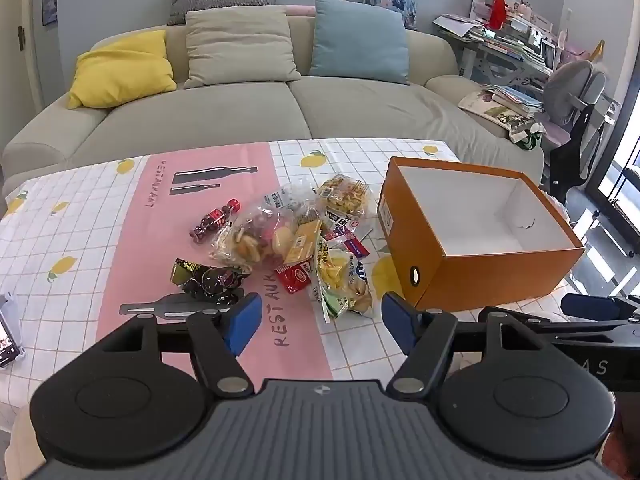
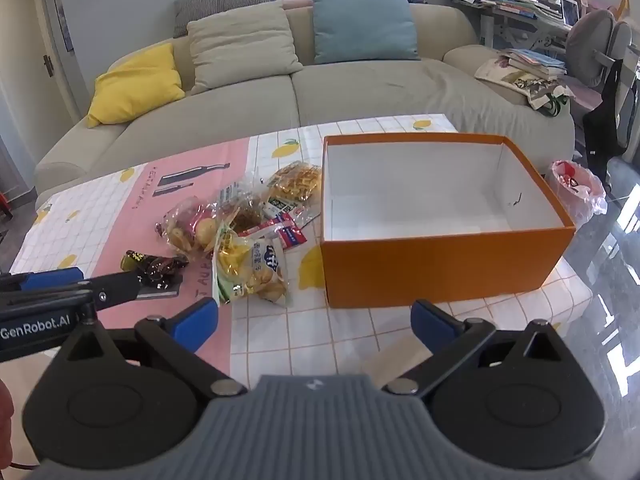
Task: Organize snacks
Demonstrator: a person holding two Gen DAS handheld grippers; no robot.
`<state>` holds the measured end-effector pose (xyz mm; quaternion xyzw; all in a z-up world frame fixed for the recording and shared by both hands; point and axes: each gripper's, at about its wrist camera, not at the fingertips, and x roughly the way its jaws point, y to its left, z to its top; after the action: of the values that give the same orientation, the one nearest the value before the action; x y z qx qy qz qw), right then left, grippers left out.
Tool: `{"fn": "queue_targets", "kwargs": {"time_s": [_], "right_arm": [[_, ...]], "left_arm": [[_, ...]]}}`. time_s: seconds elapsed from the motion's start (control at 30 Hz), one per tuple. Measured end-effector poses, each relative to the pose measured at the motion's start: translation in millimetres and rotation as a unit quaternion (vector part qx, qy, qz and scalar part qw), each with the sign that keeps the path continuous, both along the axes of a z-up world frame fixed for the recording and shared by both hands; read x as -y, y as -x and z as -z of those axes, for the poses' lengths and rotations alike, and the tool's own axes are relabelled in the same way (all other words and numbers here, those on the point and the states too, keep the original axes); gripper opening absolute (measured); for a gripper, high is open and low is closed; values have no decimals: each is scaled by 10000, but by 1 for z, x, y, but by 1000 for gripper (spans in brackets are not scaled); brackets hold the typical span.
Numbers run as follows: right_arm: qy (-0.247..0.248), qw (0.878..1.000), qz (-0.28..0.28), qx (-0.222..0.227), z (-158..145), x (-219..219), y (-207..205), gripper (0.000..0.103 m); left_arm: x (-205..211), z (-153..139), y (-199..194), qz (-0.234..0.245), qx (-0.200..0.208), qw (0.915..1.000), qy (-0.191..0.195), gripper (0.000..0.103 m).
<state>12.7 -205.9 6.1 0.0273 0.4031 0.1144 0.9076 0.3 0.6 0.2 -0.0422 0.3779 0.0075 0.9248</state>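
Snacks (image 1: 296, 240) heaped mid-counter, orange box (image 1: 480, 272) at your right edge, your left gripper (image 1: 316, 320) and right gripper (image 2: 314, 320) jaws wide, holding nothing.

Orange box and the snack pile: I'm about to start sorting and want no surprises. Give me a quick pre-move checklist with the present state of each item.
1. Orange box open on top, no lid: ok.
2. Box interior free of snacks: ok.
3. Left gripper open and holding nothing: ok.
4. Right gripper open and holding nothing: ok.
5. Snack pile lies on the tablecloth beside the box, apart from both grippers: ok.
6. Packets separate enough to grasp one alone: not ok, they overlap.
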Motion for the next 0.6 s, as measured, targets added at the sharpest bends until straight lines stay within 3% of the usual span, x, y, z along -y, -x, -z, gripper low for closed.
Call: {"fn": "queue_targets", "kwargs": {"time_s": [0.6], "right_arm": [[7,9999,18,-123,0,-1,-2,100]], "left_arm": [[3,4,1,50,-42,10000,20,80]]}}
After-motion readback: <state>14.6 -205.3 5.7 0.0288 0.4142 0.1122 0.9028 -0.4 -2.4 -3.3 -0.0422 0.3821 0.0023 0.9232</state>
